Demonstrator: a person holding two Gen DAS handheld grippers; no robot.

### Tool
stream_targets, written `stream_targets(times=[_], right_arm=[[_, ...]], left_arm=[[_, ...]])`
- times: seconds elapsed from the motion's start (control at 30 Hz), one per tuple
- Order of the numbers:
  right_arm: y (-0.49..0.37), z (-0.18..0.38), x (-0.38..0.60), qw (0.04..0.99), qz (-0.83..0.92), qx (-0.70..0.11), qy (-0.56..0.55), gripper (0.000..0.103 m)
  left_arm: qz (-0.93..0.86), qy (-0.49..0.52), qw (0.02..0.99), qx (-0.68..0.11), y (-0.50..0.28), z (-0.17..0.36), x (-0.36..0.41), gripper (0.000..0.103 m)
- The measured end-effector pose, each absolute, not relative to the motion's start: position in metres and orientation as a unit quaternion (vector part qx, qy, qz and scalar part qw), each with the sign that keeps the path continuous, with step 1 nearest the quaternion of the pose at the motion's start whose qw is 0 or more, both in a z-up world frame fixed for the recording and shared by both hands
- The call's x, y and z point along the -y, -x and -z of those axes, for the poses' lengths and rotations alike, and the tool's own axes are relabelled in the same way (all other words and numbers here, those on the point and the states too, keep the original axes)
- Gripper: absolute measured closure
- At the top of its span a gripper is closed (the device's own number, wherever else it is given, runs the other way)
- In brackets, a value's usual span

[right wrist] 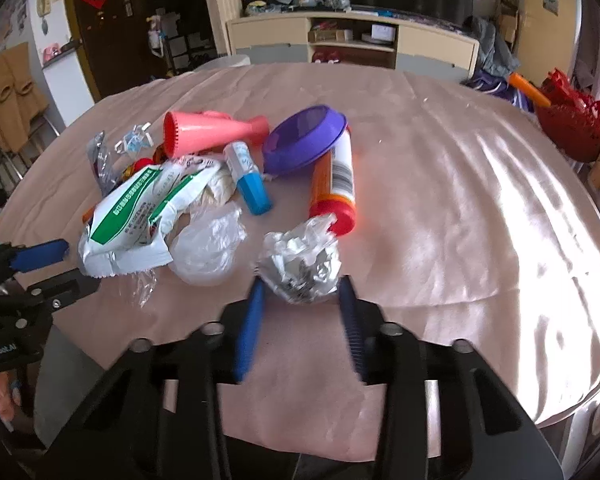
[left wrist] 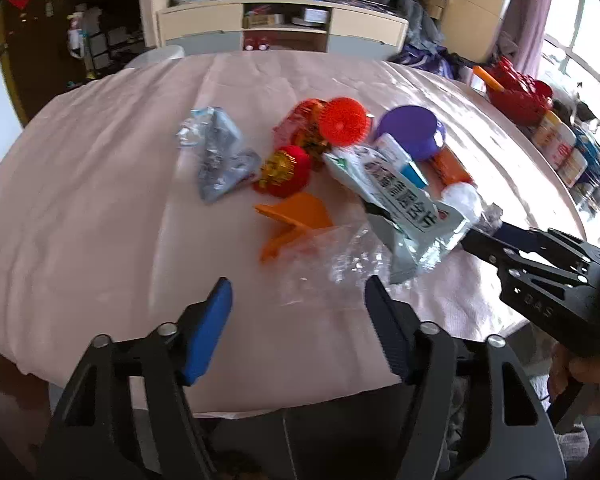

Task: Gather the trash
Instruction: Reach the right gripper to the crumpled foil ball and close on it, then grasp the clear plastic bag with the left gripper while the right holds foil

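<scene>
On the pink tablecloth (right wrist: pixel 460 240) lies a heap of rubbish. My right gripper (right wrist: pixel 300 284) is shut on a crumpled foil ball (right wrist: pixel 300 264), with a pad against each side. In the left wrist view the right gripper (left wrist: pixel 476 238) reaches in from the right. My left gripper (left wrist: pixel 298 292) stands open just short of a clear plastic film (left wrist: pixel 332 264). Beside its right finger lies the corner of a white-and-green packet (left wrist: pixel 400 200). From the right wrist view the left gripper (right wrist: pixel 80 266) flanks that packet's (right wrist: pixel 128 220) corner without pressing on it.
Around the heap lie a pink cone (right wrist: pixel 216 132), a purple bowl (right wrist: pixel 304 140), an orange tube (right wrist: pixel 336 184), a blue-capped bottle (right wrist: pixel 248 176), a clear bag (right wrist: pixel 208 248), an orange scoop (left wrist: pixel 296 216), red ornaments (left wrist: pixel 288 172) and a grey wrapper (left wrist: pixel 220 156). A red basket (right wrist: pixel 572 124) sits at the table's right edge.
</scene>
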State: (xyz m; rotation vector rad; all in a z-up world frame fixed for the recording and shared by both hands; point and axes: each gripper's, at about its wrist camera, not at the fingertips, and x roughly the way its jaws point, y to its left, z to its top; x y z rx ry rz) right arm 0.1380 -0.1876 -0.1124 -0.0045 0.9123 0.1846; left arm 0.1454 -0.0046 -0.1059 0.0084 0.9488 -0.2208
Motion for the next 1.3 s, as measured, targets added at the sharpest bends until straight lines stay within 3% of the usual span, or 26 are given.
stream_targets(times=[0.13,0.3,0.5,1.3], right_arm=[[-0.136,0.11,0.192,0.893,-0.085,-0.441,-0.01,0.078],[-0.133,0.102,0.195,0.896,-0.078,-0.437,-0.015,0.08],[-0.127,0.095,0.196,0.898,-0.076,-0.433,-0.012,0.08],[-0.086,0.051,0.216,0.919,-0.061,-0.388,-0.029,0.082]], left_arm=[[0.131,0.001,0.88,-0.458,-0.143,0.106,0.012,0.057],[0.15,-0.003,0.876,-0.458,-0.139,0.105,0.018,0.079],[0.163,-0.011,0.872,-0.461,-0.133,0.107,0.025,0.091],[0.15,-0.015,0.915,-0.373,-0.079,0.042,0.031,0.097]])
